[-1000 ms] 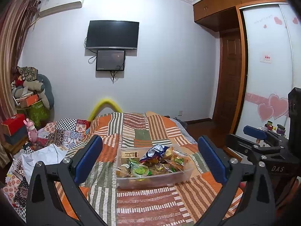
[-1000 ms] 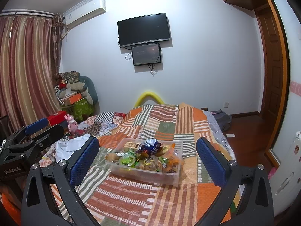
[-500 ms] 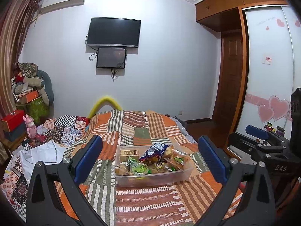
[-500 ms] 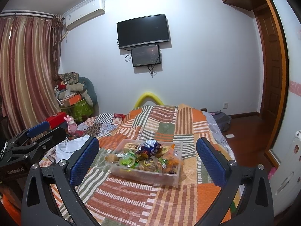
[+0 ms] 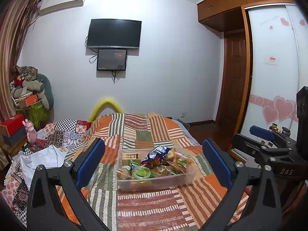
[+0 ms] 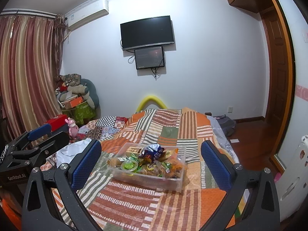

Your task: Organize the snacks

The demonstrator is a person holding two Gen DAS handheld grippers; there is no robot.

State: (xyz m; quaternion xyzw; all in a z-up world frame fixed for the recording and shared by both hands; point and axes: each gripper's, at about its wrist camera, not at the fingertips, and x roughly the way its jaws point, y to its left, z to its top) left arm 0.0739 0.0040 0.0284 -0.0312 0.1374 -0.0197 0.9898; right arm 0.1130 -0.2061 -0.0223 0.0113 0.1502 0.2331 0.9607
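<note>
A clear plastic bin full of mixed snack packets stands on the striped patchwork bedspread; it also shows in the right wrist view. On top lie a blue crumpled bag, a green-lidded cup and a tan box. My left gripper is open and empty, held above the bed short of the bin. My right gripper is open and empty, likewise short of the bin. Each gripper shows at the side of the other's view.
Crumpled quilts and white cloth lie at the bed's left. Boxes and cushions pile in the far left corner. A wardrobe with heart stickers and a wooden door stand on the right. A TV hangs on the far wall.
Both views have tilted and drifted slightly; the bin sits a little lower in the left wrist view. Both grippers stay open and empty.
</note>
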